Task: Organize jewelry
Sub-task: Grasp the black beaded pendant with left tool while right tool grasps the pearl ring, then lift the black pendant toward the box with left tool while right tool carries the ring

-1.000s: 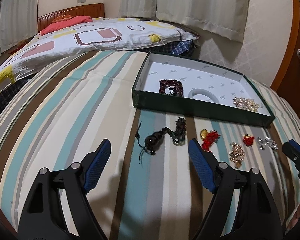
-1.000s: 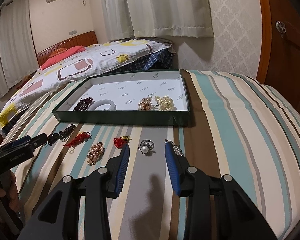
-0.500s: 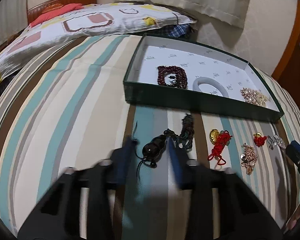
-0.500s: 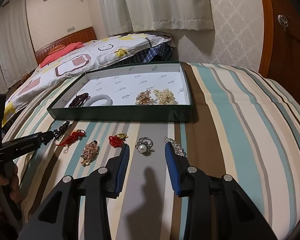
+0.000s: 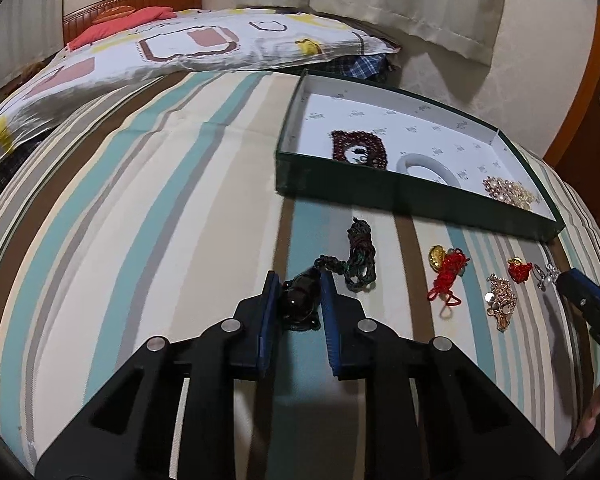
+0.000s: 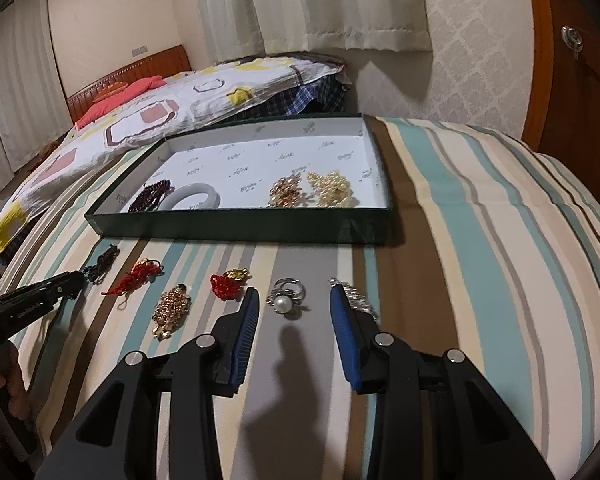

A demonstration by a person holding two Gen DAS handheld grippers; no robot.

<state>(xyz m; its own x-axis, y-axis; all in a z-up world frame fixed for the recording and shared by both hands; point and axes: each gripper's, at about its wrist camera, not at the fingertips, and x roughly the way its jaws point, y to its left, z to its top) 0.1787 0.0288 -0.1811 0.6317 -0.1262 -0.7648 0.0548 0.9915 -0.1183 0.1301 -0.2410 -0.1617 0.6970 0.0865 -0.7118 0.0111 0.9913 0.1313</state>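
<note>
In the left wrist view, the left gripper (image 5: 300, 300) is seen low over the striped cover (image 5: 160, 200), and its two blue pads are closed against the sides of a dark pendant (image 5: 300, 298). The pendant is joined to a dark braided cord (image 5: 360, 258), which lies on the cover toward the box (image 5: 400, 196). The green box stands at the far side of the cover, and a dark red bead bracelet (image 5: 360, 150), a pale bangle (image 5: 428, 166) and a gold cluster (image 5: 508, 192) are seen inside it. To the right of the cord, in a row before the box, a red knot with a gold charm (image 5: 446, 272), a gold brooch (image 5: 502, 302) and a smaller red knot (image 5: 518, 270) are laid. The tip of the right gripper (image 5: 584, 300) is seen at the right edge.

In the right wrist view, the right gripper (image 6: 294, 304) is held with its fingers apart, and nothing is gripped. A pearl ring (image 6: 286, 300) lies between the fingertips, and a silver piece (image 6: 354, 298) is partly hidden behind the right finger. Further left, the small red knot (image 6: 226, 284), the gold brooch (image 6: 172, 310), the long red knot (image 6: 138, 278) and the dark cord (image 6: 102, 262) are placed along the near wall of the box (image 6: 240, 230). A pearl cluster (image 6: 332, 188) is seen beside the gold cluster (image 6: 290, 190) in the box. The left gripper (image 6: 72, 284) comes in from the left edge, at the end of the cord.
</note>
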